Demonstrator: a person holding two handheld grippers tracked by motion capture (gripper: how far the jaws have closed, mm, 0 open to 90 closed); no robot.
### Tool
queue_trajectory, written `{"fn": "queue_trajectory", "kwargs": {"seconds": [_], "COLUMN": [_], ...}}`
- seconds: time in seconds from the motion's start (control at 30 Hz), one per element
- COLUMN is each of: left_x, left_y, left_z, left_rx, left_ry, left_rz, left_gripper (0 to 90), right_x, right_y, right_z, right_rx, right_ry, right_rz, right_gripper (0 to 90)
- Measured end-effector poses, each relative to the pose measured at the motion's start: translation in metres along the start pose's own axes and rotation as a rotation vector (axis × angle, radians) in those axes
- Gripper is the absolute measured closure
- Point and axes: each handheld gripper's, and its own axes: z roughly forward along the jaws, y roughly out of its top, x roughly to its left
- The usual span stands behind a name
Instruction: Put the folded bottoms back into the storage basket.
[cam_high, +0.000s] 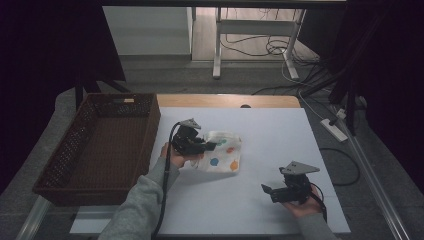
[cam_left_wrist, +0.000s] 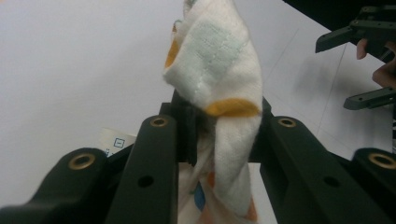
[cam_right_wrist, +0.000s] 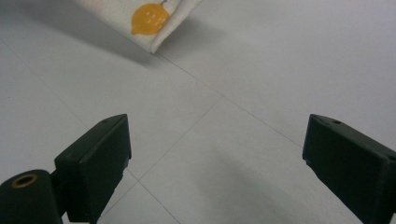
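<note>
Basket (cam_high: 102, 145): brown wicker, at the left edge of the worktop (cam_high: 270, 135); nothing visible inside.
Cloth (cam_high: 222, 152): white with coloured spots, bunched, beside the basket; one end raised.
Cloth axis: from the left gripper toward the worktop's right side.
Left gripper (cam_high: 200, 146): pinching the cloth.
Right gripper (cam_high: 266, 190): spread, holding nothing, near the front edge.

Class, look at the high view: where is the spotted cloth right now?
The cloth lies on the white table, left of centre, just right of the basket. The left gripper is shut on its near-left edge; the right gripper is apart, nearer the front right.
</note>
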Motion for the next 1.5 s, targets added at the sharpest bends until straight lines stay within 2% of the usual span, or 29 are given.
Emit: {"fn": "queue_trajectory", "kwargs": {"seconds": [0.53,0.97,1.5], "left_x": [-0.006,-0.013,-0.013], "left_y": [-0.002,0.001,0.003], "left_z": [-0.017,-0.030,-0.047], "left_rx": [-0.049,-0.061,-0.084], "left_ry": [0.001,0.015,0.033], "left_rz": [0.010,0.036,0.027], "left_gripper": [72.2,72.2,72.2], "right_x": [0.000,0.000,0.000], "right_y": [0.000,0.000,0.000], "right_z": [0.000,-0.001,-0.001], "right_rx": [-0.002,-0.006,-0.007], "right_ry": [0.001,-0.001,-0.003], "right_rz": [0.000,0.000,0.001], "right_gripper": [7.9,7.9,8.1]}}
